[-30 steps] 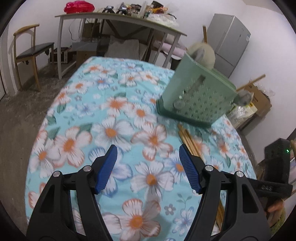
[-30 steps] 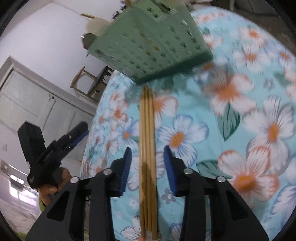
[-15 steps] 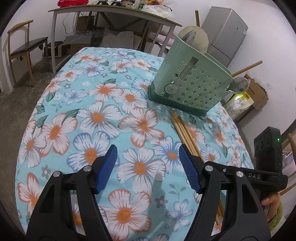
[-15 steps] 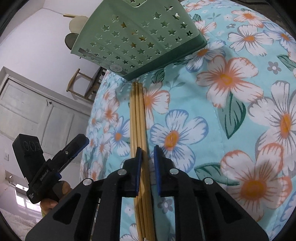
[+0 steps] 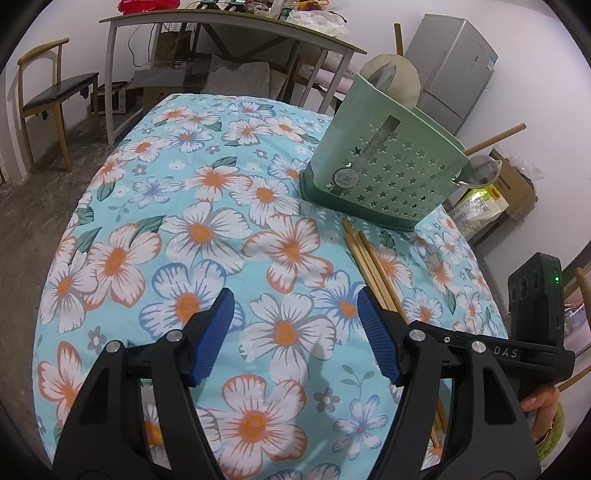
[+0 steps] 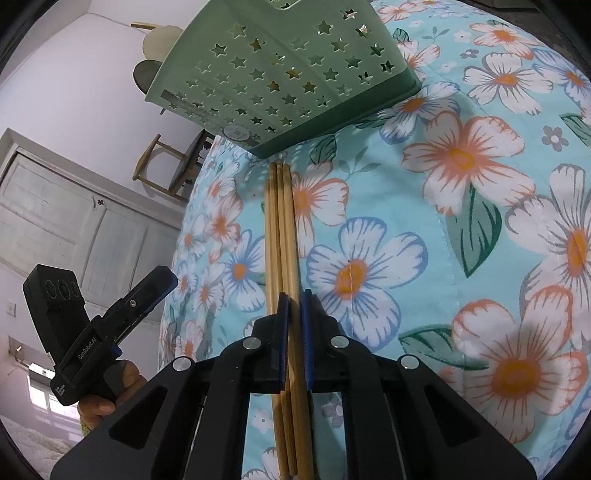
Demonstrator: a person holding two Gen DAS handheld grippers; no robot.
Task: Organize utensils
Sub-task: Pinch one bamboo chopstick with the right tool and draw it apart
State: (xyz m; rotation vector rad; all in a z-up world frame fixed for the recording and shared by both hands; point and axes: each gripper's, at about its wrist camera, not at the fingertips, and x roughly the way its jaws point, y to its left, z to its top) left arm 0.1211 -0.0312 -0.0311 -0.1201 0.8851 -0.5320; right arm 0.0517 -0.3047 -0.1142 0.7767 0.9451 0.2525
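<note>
**Chopsticks clamped on floral cloth; holder just beyond**

Item 1. Right gripper (image 6: pixel 293 314): black frame, blue pads. The jaws are drawn in narrow and are seen pressed on the wooden chopsticks (image 6: pixel 282 236), which pass between the pads. One stick at the left edge of the bundle appears to lie outside the left pad; this cannot be told for certain.

Item 2. Chopsticks: a bundle of pale wooden sticks laid side by side on the tablecloth (image 6: pixel 461 229), far tips just short of the holder's base.

Item 3. Utensil holder (image 5: pixel 384 166): green plastic, pierced with star holes, stood on the cloth. A metal ladle bowl (image 5: pixel 480 170) and wooden handles are seen rising from its top.

Item 4. Left gripper (image 5: pixel 295 328): jaws held wide, nothing between the pads; it is hung over bare cloth, left of the chopsticks and apart from them. In the right wrist view it is gripped by a hand (image 6: pixel 110 387) beyond the table edge.

Item 5. Surroundings: a chair (image 5: pixel 51 99), a cluttered grey table (image 5: pixel 229 26) and a grey refrigerator (image 5: pixel 454 66) are noted behind.
</note>
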